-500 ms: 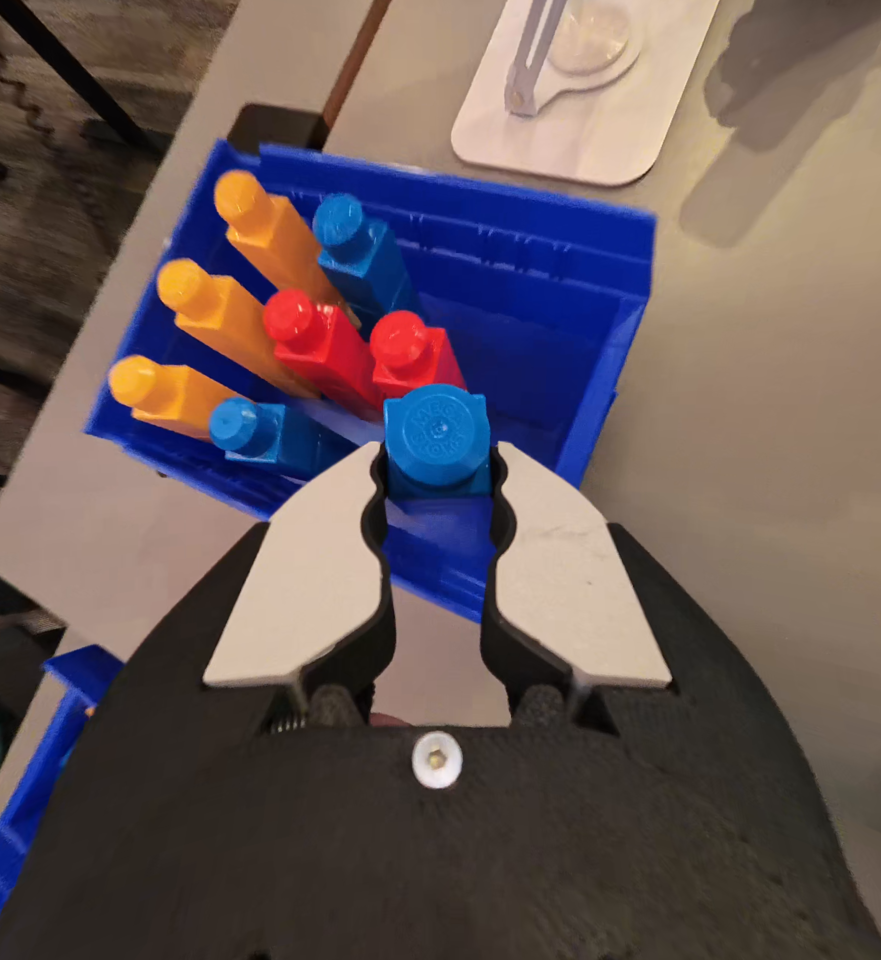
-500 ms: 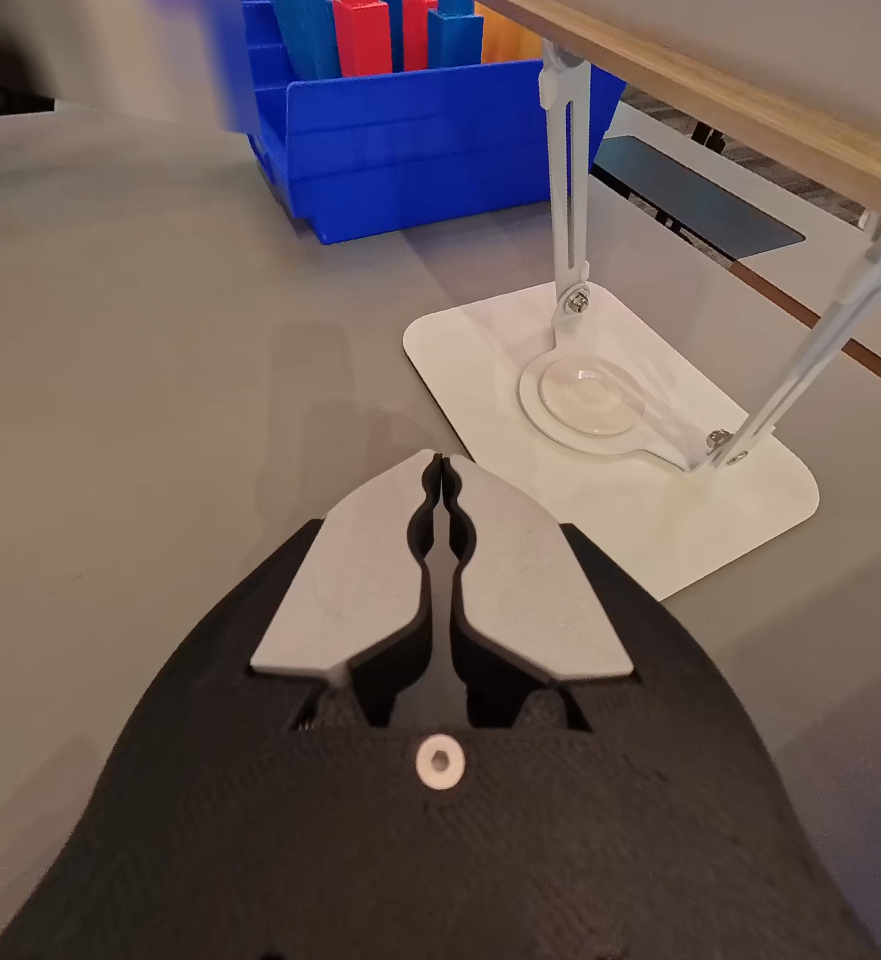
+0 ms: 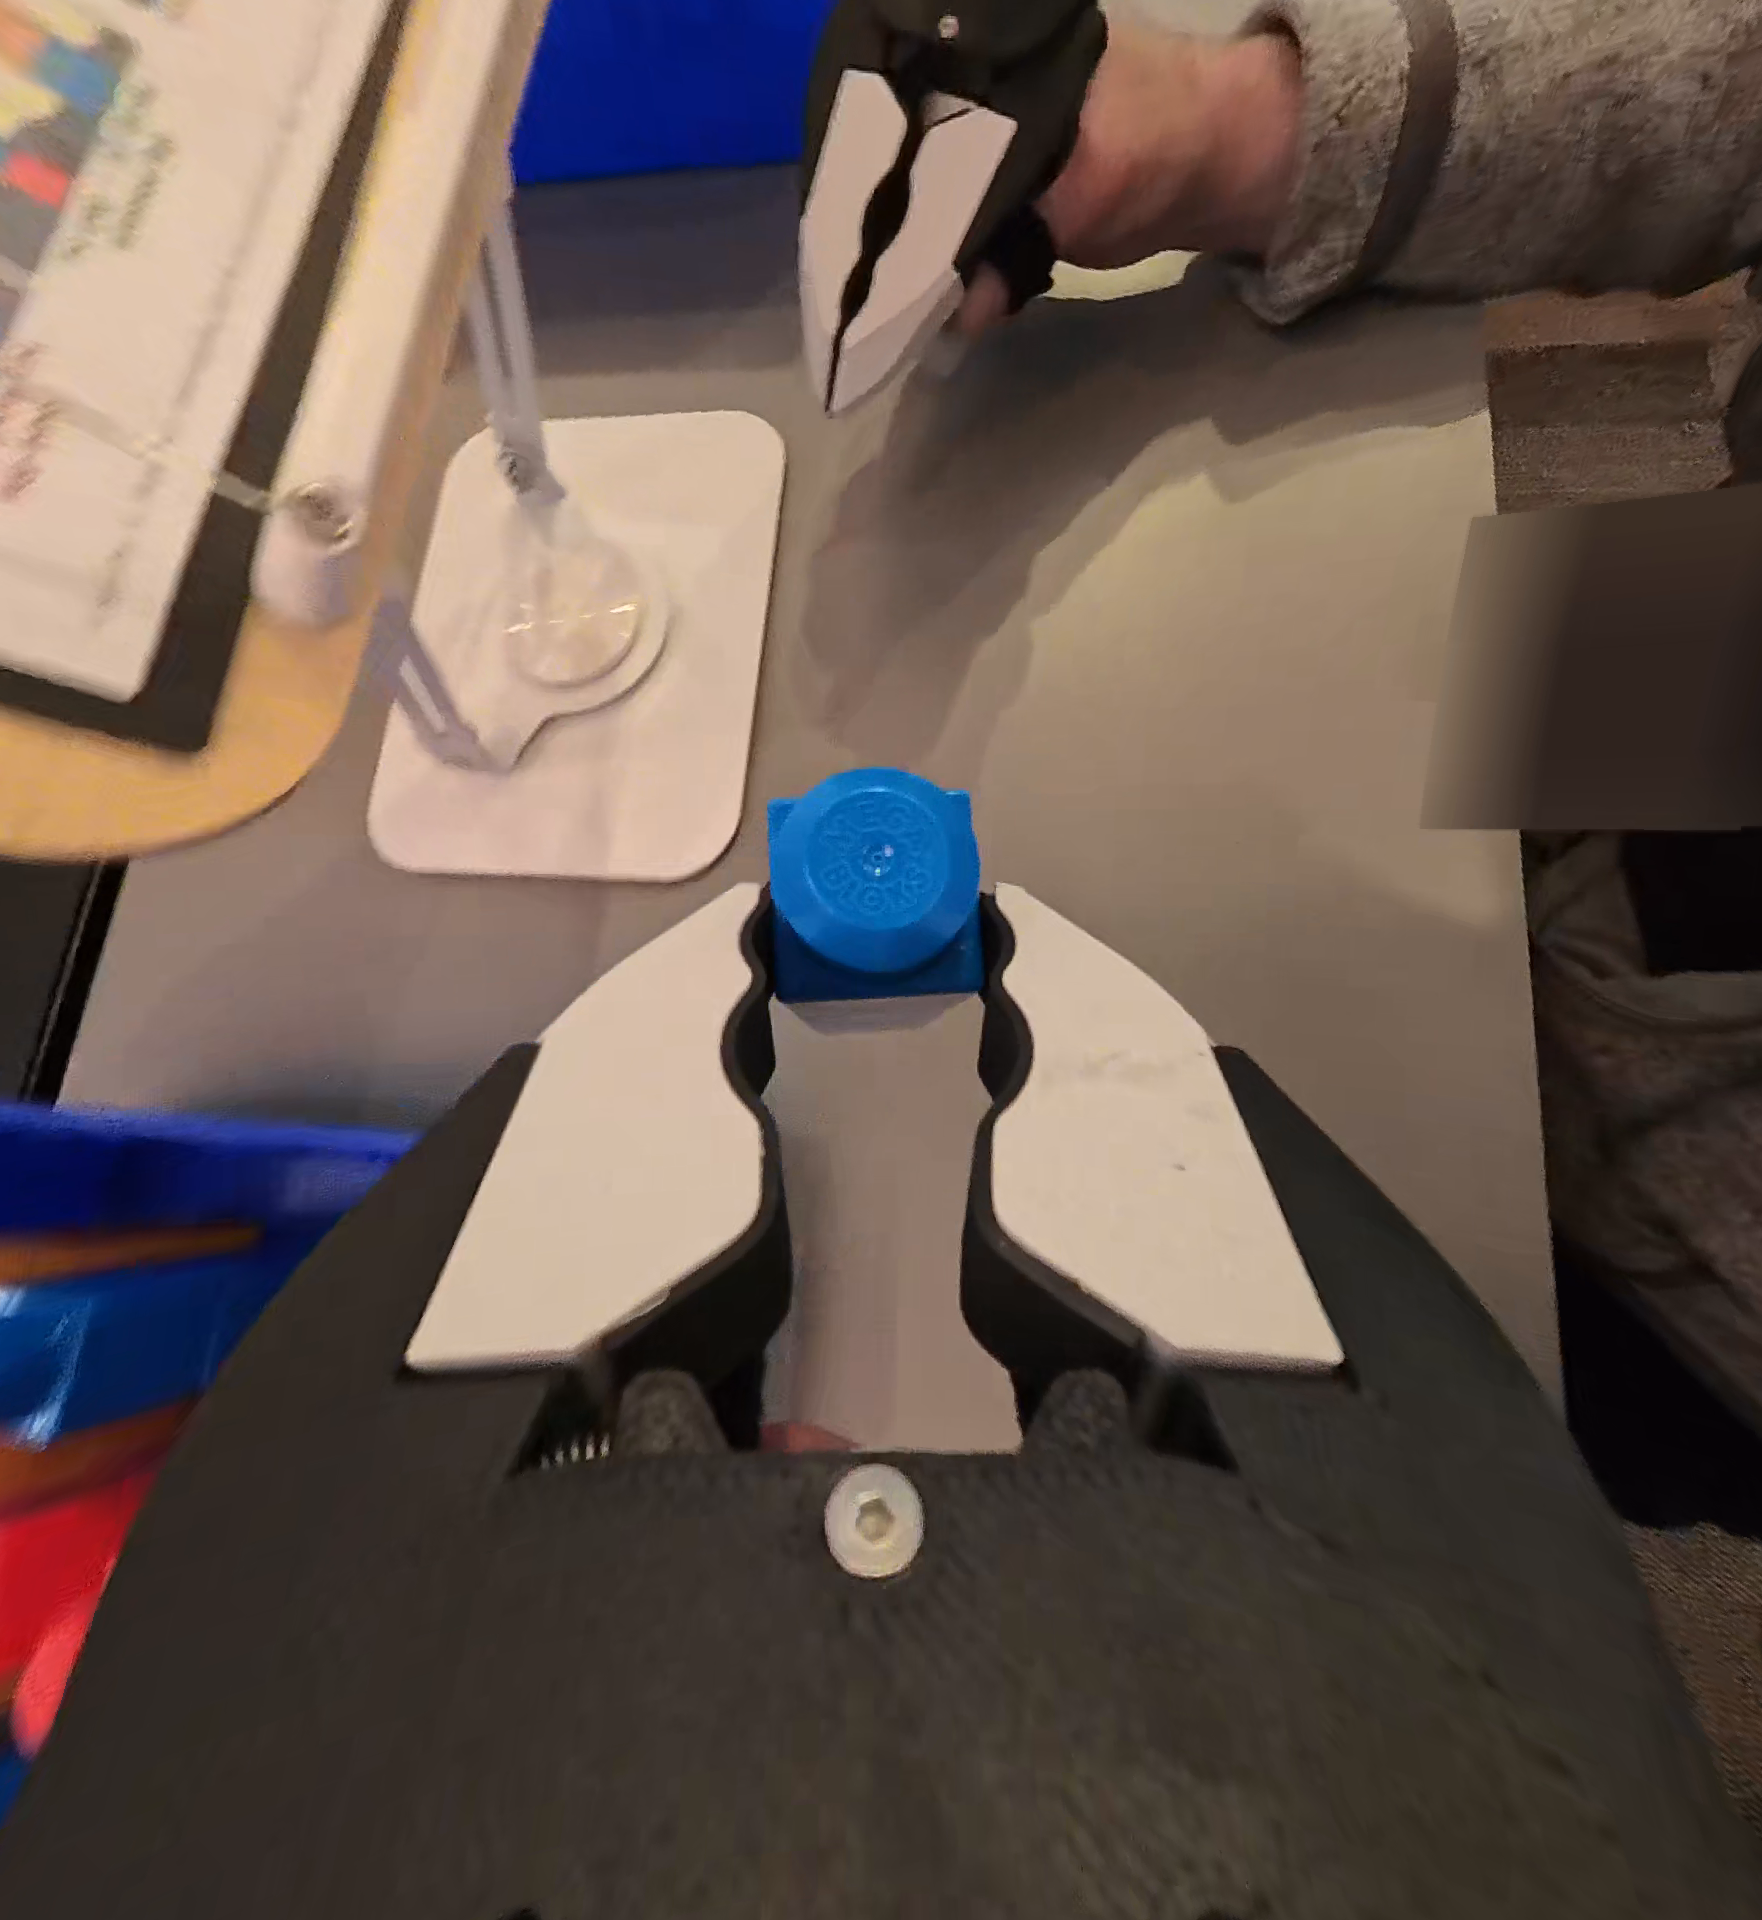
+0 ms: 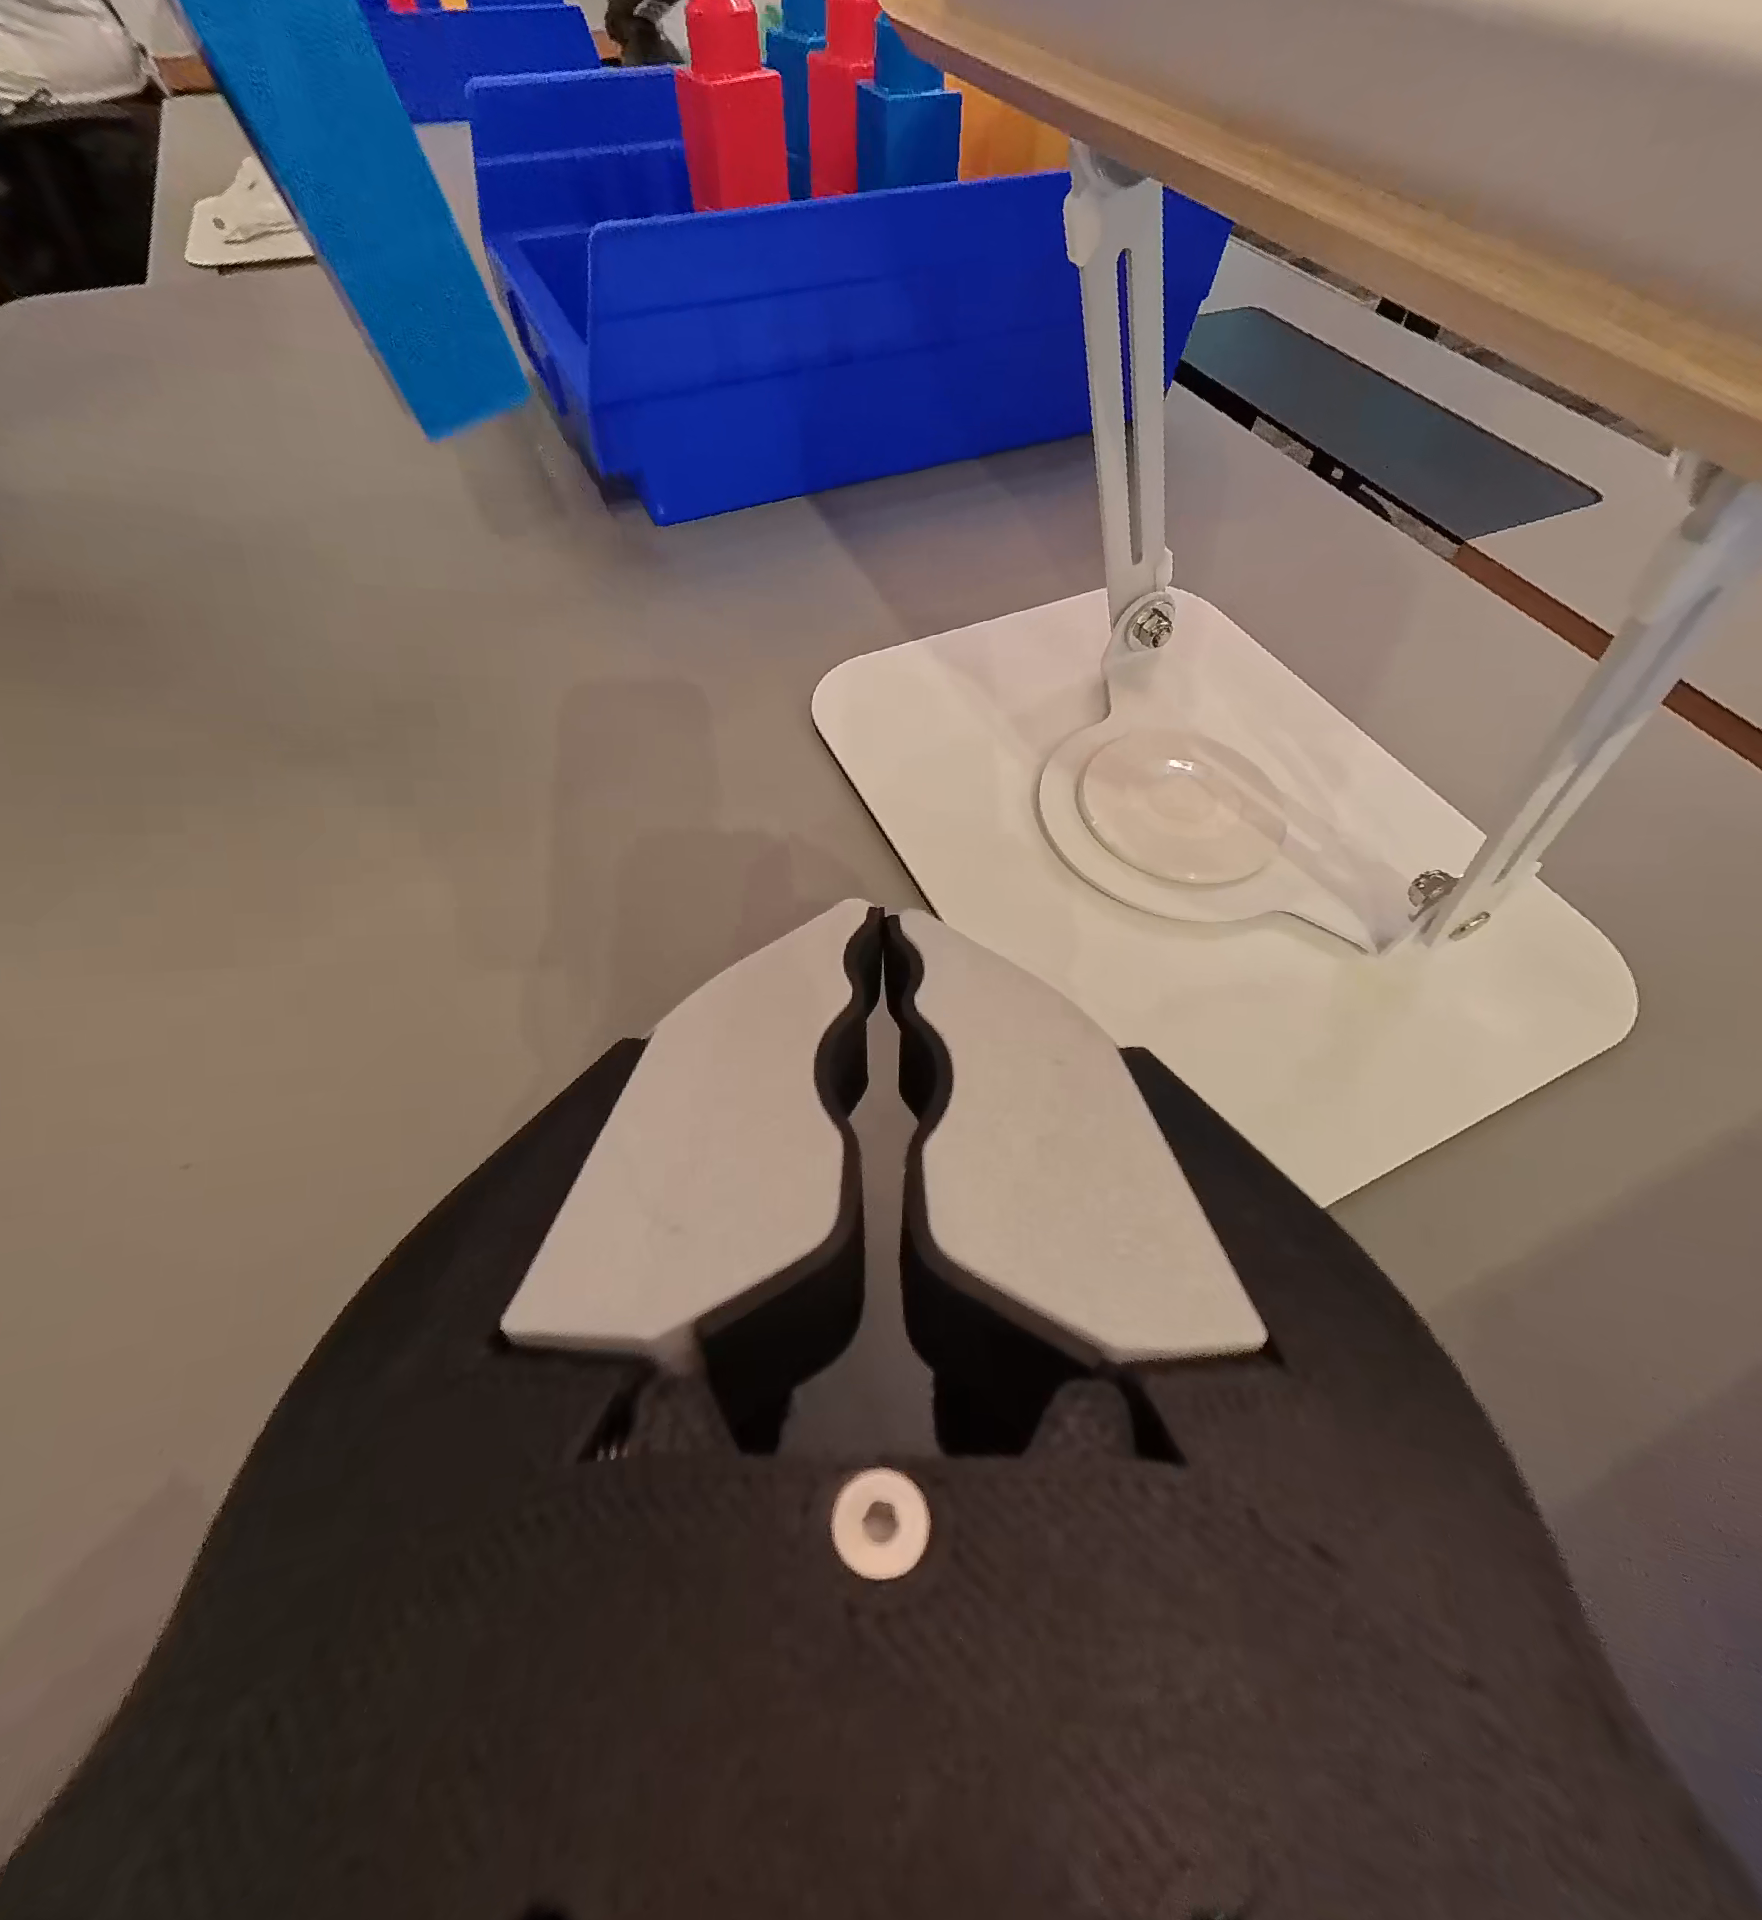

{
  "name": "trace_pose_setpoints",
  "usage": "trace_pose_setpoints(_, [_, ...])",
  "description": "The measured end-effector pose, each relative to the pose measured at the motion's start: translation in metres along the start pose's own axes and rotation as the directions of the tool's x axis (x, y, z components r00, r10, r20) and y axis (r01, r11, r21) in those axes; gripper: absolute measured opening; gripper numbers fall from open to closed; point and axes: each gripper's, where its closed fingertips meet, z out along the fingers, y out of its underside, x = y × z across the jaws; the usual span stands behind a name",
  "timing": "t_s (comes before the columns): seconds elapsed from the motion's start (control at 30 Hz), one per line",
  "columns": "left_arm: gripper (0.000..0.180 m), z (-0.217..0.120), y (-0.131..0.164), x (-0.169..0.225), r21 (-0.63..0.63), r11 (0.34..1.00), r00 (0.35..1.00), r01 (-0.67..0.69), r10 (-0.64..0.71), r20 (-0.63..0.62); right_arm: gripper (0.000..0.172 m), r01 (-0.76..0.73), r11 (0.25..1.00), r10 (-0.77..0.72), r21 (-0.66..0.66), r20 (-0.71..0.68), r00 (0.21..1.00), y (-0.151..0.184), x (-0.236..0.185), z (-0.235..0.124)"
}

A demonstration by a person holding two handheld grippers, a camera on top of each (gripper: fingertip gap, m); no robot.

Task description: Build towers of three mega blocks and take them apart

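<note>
Swinging away from the blue bin (image 3: 77, 1153), my left gripper (image 3: 877, 935) now hangs over bare grey table (image 3: 1220, 727) instead of over the rows of blocks; the bin has slid to the lower left edge of its view, blurred. Its two pads press on the flanks of a blue block tower (image 3: 872, 904), pinching it just under the top stud. I look straight down the stud, so the tower's long axis runs away from the camera, down toward the table. In the right wrist view the same blue tower (image 4: 357, 208) shows as a tall tilted bar off to the upper left, its foot clear of the table, near the bin (image 4: 804, 343).

My right gripper (image 4: 882, 925) sits with its jaws pressed together on nothing, low over the table beside the white stand base (image 4: 1272, 987). From the left view it (image 3: 856, 343) lies ahead of the tower, tips pointing down, well apart from it. I judge that the coming move turns on this: the tower must be brought upright and lowered onto open table between the two grippers, or the right one must open and reach across to take the lower blocks. The left is the nearer by far, since it already holds the piece.

Raised lettering rings the stud top; a printed sheet with coloured squares (image 3: 25, 260) lies on the wooden stand shelf (image 3: 129, 769), blurred.
</note>
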Motion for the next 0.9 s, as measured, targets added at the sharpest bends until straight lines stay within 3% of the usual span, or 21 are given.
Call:
trace_pose_setpoints(0.2, [0.036,0.074,-0.02,0.014,0.005,1.0,0.994,-0.012,0.013,-0.108,0.0,-0.009,0.999,0.01,0.03,-0.022,1.0,-0.004,0.007,-0.009])
trace_pose_setpoints(0.37, [0.036,0.108,-0.022,0.015,-0.047,0.998,0.99,-0.041,0.034,-0.138,0.0,-0.017,0.999,0.018,0.05,-0.027,0.999,-0.007,0.01,-0.014])
trace_pose_setpoints(0.77, [0.036,0.127,-0.021,0.019,-0.037,0.998,0.979,-0.044,0.036,-0.199,0.0,-0.005,0.999,0.006,0.048,-0.019,1.0,-0.009,0.007,-0.014])
trace_pose_setpoints(0.83, [0.049,0.128,-0.021,0.02,-0.031,0.999,0.978,-0.023,0.016,-0.209,0.0,-0.007,0.999,0.008,0.049,-0.018,1.0,-0.009,0.007,-0.014])
trace_pose_setpoints(0.9, [0.051,0.128,-0.021,0.02,-0.007,1.0,0.977,-0.015,0.013,-0.213,0.0,-0.007,0.999,0.008,0.05,-0.018,1.0,-0.009,0.007,-0.014])
